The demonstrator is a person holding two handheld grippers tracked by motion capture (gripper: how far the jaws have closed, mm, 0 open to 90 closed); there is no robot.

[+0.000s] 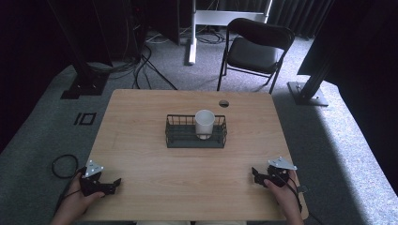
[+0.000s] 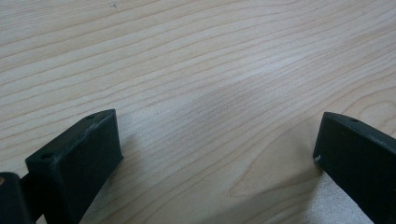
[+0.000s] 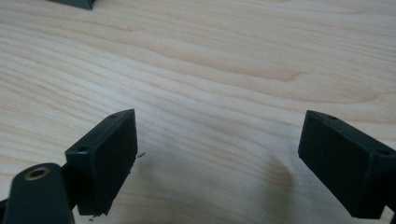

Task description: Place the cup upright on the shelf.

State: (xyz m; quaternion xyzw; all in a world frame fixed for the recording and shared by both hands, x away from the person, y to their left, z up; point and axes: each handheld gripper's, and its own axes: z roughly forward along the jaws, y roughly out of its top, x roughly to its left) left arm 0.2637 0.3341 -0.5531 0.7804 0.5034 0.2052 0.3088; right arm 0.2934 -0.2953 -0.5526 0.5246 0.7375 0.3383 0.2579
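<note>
A white cup (image 1: 204,123) stands upright inside a dark wire basket (image 1: 174,134) at the middle of the wooden table (image 1: 187,187), just right of the basket's centre. Well short of the basket, near the table's front-left corner, the left gripper (image 1: 114,183) rests low over the wood with its jaws spread wide and nothing between them (bare grain runs between them in the left gripper view). The right gripper (image 1: 255,174) sits near the front-right corner, equally far from the basket, its jaws likewise wide apart and holding nothing.
</note>
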